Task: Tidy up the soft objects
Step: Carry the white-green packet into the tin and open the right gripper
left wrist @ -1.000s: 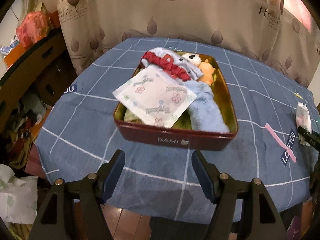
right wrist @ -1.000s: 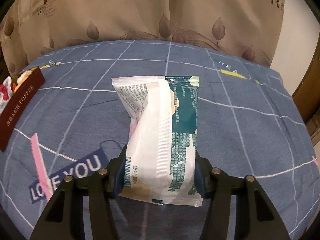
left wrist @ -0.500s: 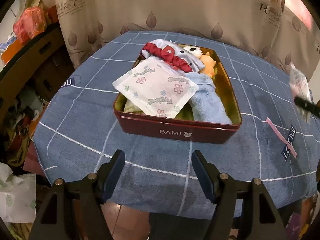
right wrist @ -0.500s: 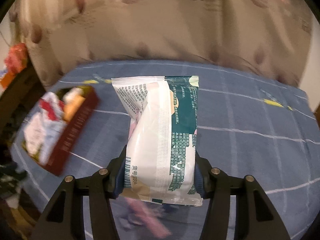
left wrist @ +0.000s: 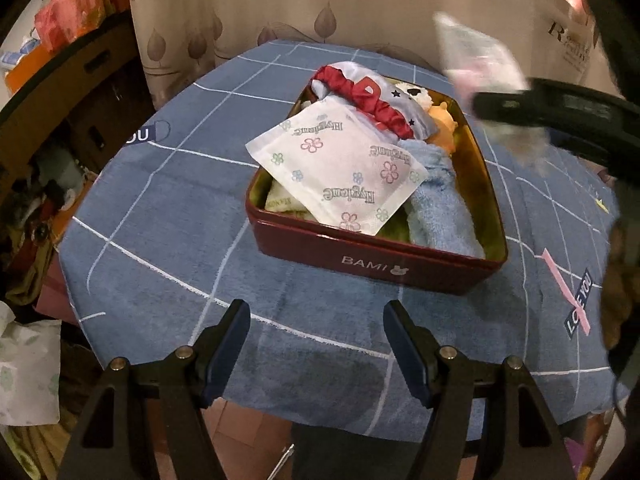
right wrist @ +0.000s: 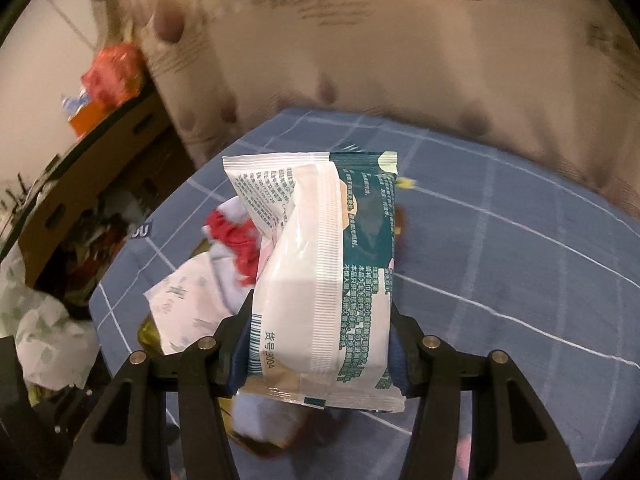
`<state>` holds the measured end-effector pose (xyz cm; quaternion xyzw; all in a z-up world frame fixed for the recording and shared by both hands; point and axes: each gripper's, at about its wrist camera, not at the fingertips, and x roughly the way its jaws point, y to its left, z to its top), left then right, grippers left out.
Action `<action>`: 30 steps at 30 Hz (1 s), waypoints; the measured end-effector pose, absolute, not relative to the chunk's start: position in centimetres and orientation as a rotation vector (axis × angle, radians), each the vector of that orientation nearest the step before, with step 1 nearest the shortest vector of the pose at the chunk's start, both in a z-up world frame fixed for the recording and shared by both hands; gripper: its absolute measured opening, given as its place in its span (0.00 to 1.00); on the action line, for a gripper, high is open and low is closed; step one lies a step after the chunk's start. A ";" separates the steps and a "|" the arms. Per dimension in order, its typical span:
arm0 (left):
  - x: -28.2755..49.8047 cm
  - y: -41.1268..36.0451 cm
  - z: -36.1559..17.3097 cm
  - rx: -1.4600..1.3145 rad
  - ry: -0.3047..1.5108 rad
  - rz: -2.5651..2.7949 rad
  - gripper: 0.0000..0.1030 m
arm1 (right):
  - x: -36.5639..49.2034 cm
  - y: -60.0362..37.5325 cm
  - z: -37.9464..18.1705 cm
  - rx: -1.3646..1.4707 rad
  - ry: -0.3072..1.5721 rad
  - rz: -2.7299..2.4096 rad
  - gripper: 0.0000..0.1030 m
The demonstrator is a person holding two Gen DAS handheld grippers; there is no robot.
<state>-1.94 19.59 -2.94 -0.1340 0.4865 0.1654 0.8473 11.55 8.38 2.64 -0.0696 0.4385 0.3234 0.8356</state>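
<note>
A dark red tin box (left wrist: 376,256) marked BAMI sits on the blue checked tablecloth (left wrist: 168,240). It holds a flowered tissue pack (left wrist: 340,168), a light blue towel (left wrist: 440,208), a red and white cloth (left wrist: 368,96) and small plush toys (left wrist: 440,120). My left gripper (left wrist: 316,344) is open and empty, held near the table's front edge before the box. My right gripper (right wrist: 318,344) is shut on a white and green tissue packet (right wrist: 320,272) and holds it in the air above the box; the packet also shows blurred in the left wrist view (left wrist: 480,60).
A leaf-patterned curtain (left wrist: 360,0) hangs behind the table. A dark shelf (left wrist: 60,92) with orange and red items stands at the left, with clutter and a white bag (left wrist: 24,368) on the floor below it.
My right gripper has lifted the tissue packet off the cloth and swung it left, from the table's right side to above the box. The left gripper has shifted slightly left of the box.
</note>
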 end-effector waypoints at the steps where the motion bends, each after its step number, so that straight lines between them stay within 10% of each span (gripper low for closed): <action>1: -1.9 19.7 -2.9 -0.290 1.022 0.348 0.69 | 11.6 9.4 2.2 -0.161 0.934 0.692 0.50; 18: -2.2 21.3 -2.2 -0.254 0.974 0.445 0.69 | 10.9 14.0 -0.8 -0.335 0.887 0.669 0.55; 30: -3.6 20.8 0.1 -0.253 0.829 0.394 0.69 | 3.0 6.4 5.3 -0.161 0.509 0.530 0.98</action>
